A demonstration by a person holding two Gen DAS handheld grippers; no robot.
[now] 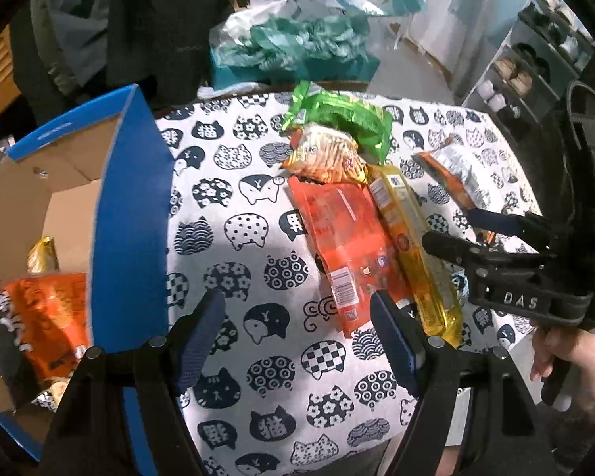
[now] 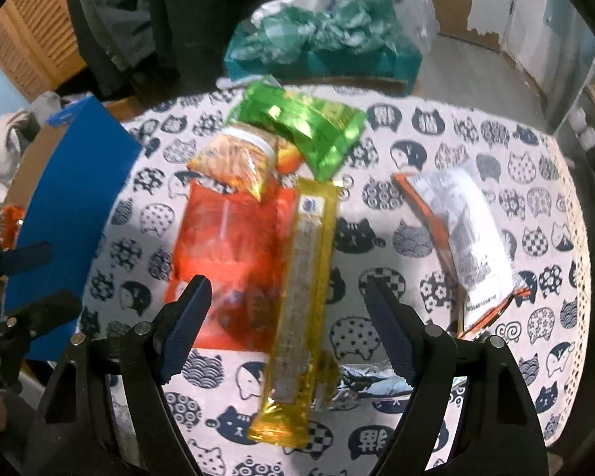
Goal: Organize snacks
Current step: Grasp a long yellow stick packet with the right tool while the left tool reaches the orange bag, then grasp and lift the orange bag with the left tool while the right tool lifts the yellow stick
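At far left we note the blue box, already holding an orange packet, with the left tool beside it, jaws wide and empty over the tabletop. Centre, the red pouch and long yellow pack lie touching; both look light, crinkly and slippery, best gripped mid-length across the narrow width. Right tool stands wide, empty, above them.
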